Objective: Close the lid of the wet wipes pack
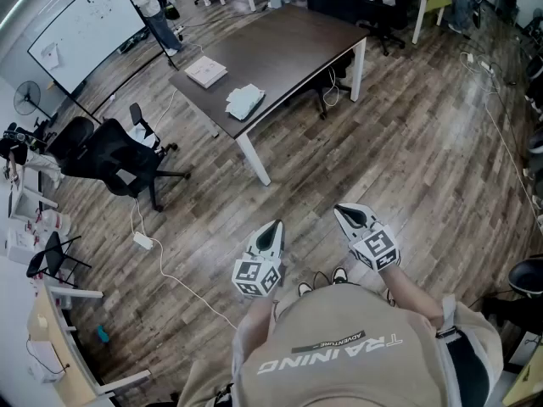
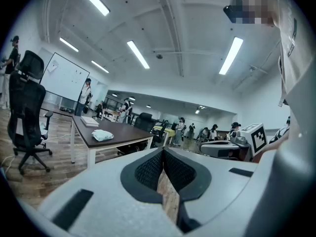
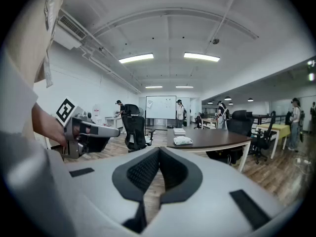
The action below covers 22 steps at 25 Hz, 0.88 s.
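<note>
Grippers: left gripper (image 1: 272, 227) and right gripper (image 1: 344, 214) both closed, empty | wet wipes pack (image 1: 245, 102) on table (image 1: 293, 45), well apart | advice: approach first, steady pack, press lid flat.

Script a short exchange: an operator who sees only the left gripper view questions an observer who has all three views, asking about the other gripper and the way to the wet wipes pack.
Operator: Is the other gripper holding anything?
Observer: No. In its own view the right gripper has its jaws tip to tip, with nothing between them.
Operator: I see the wet wipes pack on the table. What separates me from it?
Observer: A stretch of wooden floor. The head view shows the person standing well back, with the left gripper at waist level.
</note>
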Tool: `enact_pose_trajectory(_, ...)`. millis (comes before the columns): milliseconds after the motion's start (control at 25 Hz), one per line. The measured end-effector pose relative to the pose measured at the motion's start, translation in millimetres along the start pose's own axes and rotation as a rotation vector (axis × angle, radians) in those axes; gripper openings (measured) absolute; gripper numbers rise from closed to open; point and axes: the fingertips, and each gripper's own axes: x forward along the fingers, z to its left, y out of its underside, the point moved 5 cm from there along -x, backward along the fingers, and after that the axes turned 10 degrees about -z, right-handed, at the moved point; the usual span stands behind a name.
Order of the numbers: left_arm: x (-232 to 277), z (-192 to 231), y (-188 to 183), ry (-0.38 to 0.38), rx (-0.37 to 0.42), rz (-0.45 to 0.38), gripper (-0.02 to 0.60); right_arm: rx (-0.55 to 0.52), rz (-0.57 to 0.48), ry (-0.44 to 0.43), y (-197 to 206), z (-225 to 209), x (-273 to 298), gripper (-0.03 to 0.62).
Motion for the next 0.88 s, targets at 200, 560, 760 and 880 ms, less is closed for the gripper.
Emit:
enact_pose_trajectory(200, -15.4, 13.7, -14.7, 0.006, 0.038, -0.005, 0.009, 0.014, -0.026, 0.023, -3.2, 8.6, 7.1, 0.014)
enact_pose_trajectory(560, -34.7, 27.0, 2.8, 0.042, 0.002, 0.039, 0.009, 0.030, -0.017, 0.077, 8.7, 31.5, 4.2, 0.014)
enact_pose_trajectory(760, -26.2, 26.5, 10.6, 0.082, -0.022, 0.064, 0.009, 0.030, 0.001, 0.089, 11.0, 37.2, 2.5, 0.014)
enact_pose_trajectory(880, -17.8, 29.8, 12.0, 0.084, -0.032, 0.064, 0.009, 0.034, 0.019, 0.083, 13.6, 32.5, 5.5, 0.014)
